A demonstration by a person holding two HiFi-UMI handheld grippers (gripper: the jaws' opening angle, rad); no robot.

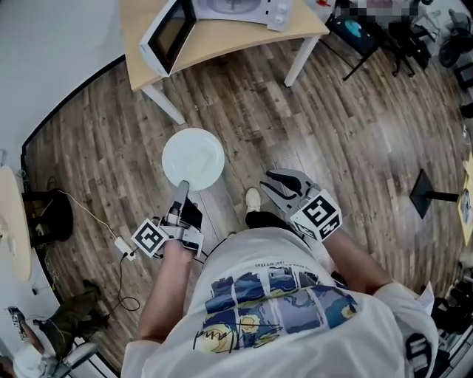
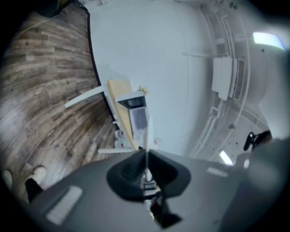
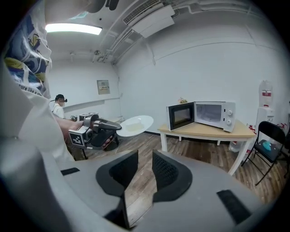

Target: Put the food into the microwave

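Observation:
A white plate [image 1: 192, 158] with a pale piece of food on it hangs level above the wooden floor. My left gripper [image 1: 182, 189] is shut on its near rim. In the left gripper view the plate [image 2: 147, 134] shows edge-on as a thin line between the shut jaws of that gripper [image 2: 146, 155]. The white microwave [image 1: 222, 9] stands on a light wooden table [image 1: 222, 38] ahead, with its door [image 1: 169, 32] swung open. My right gripper [image 1: 281, 183] is open and holds nothing, right of the plate. The right gripper view shows the plate [image 3: 135, 124], the microwave [image 3: 204, 114] and open jaws [image 3: 145, 170].
The table's white legs [image 1: 167, 105] stand between me and the microwave. A black folding chair [image 3: 268, 140] is right of the table. A cable and adapter [image 1: 122, 245] lie on the floor at left. Another person [image 3: 58, 107] sits at the back wall.

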